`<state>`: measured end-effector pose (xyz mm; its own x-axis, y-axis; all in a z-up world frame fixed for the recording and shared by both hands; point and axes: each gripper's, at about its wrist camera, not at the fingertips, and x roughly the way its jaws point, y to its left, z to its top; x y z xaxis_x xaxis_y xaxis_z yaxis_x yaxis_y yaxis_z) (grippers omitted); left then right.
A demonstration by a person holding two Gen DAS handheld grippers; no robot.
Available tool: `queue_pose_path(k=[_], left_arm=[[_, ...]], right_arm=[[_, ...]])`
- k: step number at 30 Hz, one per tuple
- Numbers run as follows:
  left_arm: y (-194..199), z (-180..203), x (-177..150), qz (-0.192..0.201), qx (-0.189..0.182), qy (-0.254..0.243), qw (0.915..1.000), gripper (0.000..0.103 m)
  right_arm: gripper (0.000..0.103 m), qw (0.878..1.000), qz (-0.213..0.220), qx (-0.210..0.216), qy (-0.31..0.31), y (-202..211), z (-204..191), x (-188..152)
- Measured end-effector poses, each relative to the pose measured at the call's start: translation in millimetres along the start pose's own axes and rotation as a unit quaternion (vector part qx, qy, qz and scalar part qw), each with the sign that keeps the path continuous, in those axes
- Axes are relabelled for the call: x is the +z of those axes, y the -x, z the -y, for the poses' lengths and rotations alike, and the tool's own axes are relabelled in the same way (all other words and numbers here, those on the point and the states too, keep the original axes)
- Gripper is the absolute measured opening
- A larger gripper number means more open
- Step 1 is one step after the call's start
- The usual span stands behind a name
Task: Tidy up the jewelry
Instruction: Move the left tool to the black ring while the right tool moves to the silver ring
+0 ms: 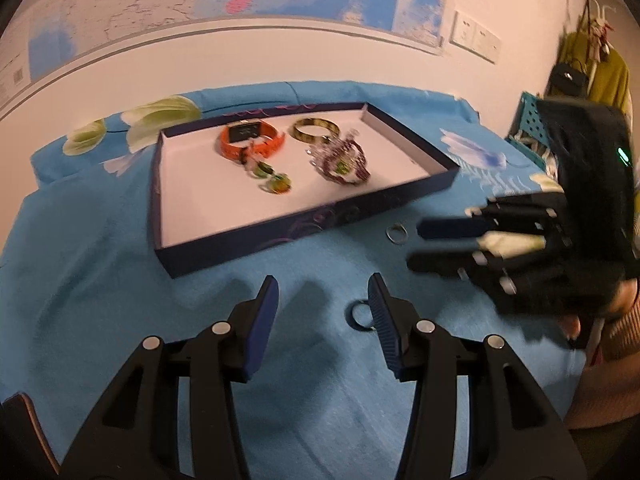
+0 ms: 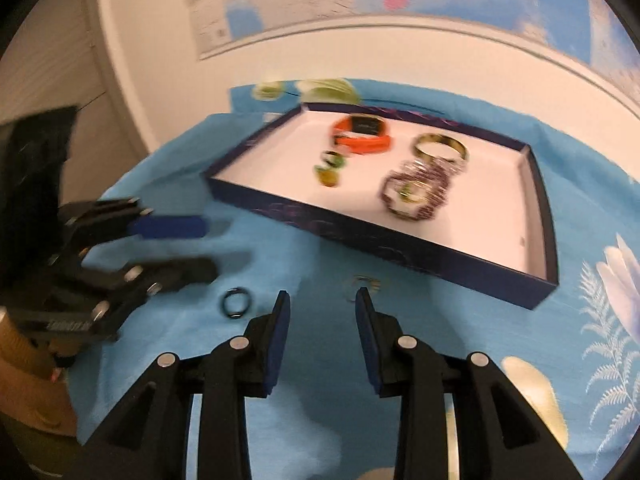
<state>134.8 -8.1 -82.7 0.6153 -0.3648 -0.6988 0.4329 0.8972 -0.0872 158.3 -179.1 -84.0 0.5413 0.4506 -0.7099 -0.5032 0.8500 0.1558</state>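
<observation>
A dark blue tray [image 1: 304, 226] [image 2: 400, 248] with a white floor lies on the blue cloth. It holds an orange watch [image 1: 250, 140] [image 2: 362, 132], a gold bangle [image 1: 316, 130] [image 2: 440, 146], a purple beaded bracelet [image 1: 344, 158] [image 2: 416, 192] and green bead pieces [image 1: 274, 180] [image 2: 330, 170]. A dark ring [image 1: 360, 314] [image 2: 237, 303] lies on the cloth by my left gripper's right finger. A silver ring [image 1: 397, 235] [image 2: 362, 283] lies just ahead of my right gripper. My left gripper [image 1: 324, 284] [image 2: 208, 246] is open and empty. My right gripper [image 2: 322, 300] [image 1: 414, 244] is open and empty.
The blue flowered cloth [image 1: 100, 260] [image 2: 592, 184] covers the table against a white wall with a map. A teal crate [image 1: 528, 128] and hanging clothes stand at the right in the left wrist view.
</observation>
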Motion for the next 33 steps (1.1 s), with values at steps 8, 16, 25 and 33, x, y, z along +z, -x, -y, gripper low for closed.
queue_pose_path(k=[8,16,25,33], left_arm=[[-3.2,7.4,-2.8,-0.008,-0.007,-0.005,0.9999,0.046],[-2.7,10.0,-5.3,-0.012,-0.014,-0.010,0.9998,0.046],[-4.3,18.2,-10.6,-0.022,-0.023,-0.028,0.9991,0.046],[-9.5,21.3,-10.5,-0.032,-0.014,-0.028,0.9990,0.045]], right_arm=[[0.025,0.999,-0.016,-0.039,0.001,-17.9,9.8,8.2],[0.000,0.999,-0.019,-0.039,0.017,-12.0,5.1,5.1],[0.005,1.000,-0.009,-0.002,-0.020,5.7,14.6,-6.5],[0.028,0.999,-0.018,-0.023,0.023,-12.8,-6.0,3.9]])
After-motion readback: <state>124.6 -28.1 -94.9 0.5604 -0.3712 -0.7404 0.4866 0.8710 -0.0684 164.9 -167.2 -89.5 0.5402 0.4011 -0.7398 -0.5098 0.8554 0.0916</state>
